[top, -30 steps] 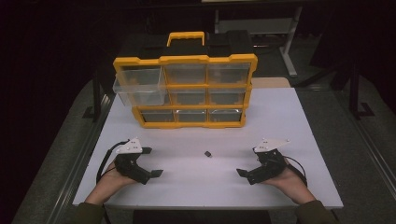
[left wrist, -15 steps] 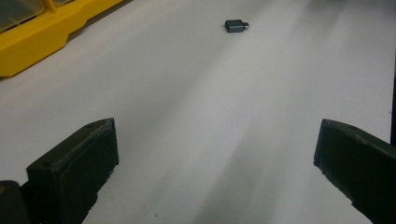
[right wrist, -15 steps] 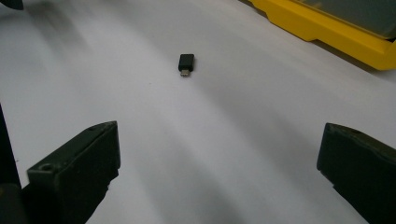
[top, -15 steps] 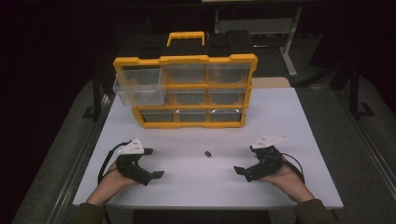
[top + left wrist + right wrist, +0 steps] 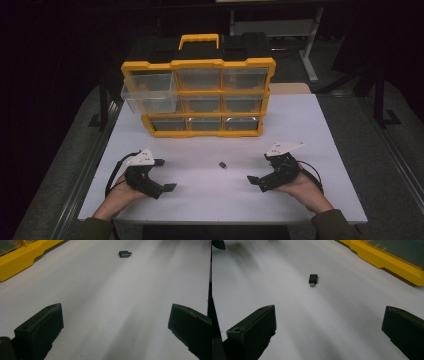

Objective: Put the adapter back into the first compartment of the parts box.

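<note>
A small dark adapter plug (image 5: 222,164) lies flat on the white table (image 5: 310,130), between my two grippers. My left gripper (image 5: 164,175) rests at the front left, open and empty, its jaws pointing right toward the plug. My right gripper (image 5: 259,168) sits at the front right, also open and empty, jaws pointing left. In the left gripper view the plug (image 5: 125,254) lies far ahead of the wide-apart jaws of that gripper (image 5: 115,330). In the right gripper view the plug (image 5: 313,280) lies closer, ahead of the gripper (image 5: 328,330) and a little left of centre.
A yellow organiser case (image 5: 197,65) with clear drawers stands upright at the back of the table; its upper-left drawer (image 5: 150,100) is pulled out. The organiser's base (image 5: 22,255) edges the left gripper view, and its base (image 5: 392,261) edges the right gripper view. Dark floor surrounds the table.
Both grippers have edged slightly inward toward the plug. The plug and the organiser have not moved.
</note>
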Demonstrator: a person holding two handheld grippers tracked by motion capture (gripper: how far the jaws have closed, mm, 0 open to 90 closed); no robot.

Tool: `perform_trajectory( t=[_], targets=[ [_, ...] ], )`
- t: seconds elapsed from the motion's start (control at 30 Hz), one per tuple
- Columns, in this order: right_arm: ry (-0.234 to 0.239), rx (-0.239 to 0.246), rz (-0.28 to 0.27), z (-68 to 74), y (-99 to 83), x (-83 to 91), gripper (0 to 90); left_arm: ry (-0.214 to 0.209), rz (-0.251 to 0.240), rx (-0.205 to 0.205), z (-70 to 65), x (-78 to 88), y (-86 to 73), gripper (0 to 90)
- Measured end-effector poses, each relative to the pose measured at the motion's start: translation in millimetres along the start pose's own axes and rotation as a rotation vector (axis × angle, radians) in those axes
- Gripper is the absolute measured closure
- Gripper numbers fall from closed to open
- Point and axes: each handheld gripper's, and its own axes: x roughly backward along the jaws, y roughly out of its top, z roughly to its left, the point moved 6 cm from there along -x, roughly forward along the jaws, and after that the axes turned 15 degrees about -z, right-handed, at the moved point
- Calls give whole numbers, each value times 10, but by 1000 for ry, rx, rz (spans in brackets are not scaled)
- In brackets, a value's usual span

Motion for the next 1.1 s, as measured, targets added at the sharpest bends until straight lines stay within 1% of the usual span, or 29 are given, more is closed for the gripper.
perform_trajectory(
  t=[0.43,0.77,0.87,0.97,1.1],
  targets=[
    [5,2,14,-12,58,-71,0,-6,-5,3,-6,-2,6,0],
    [9,0,10,-23,115,-99,0,-7,-12,10,-10,-7,10,0],
    [5,3,13,-18,141,-115,0,-7,-11,10,-6,-5,10,0],
    [11,6,20,-6,151,-139,0,-8,-12,10,-7,-2,11,0],
    [13,14,17,2,184,-162,0,-10,-14,11,-7,-2,13,0]
  ],
)
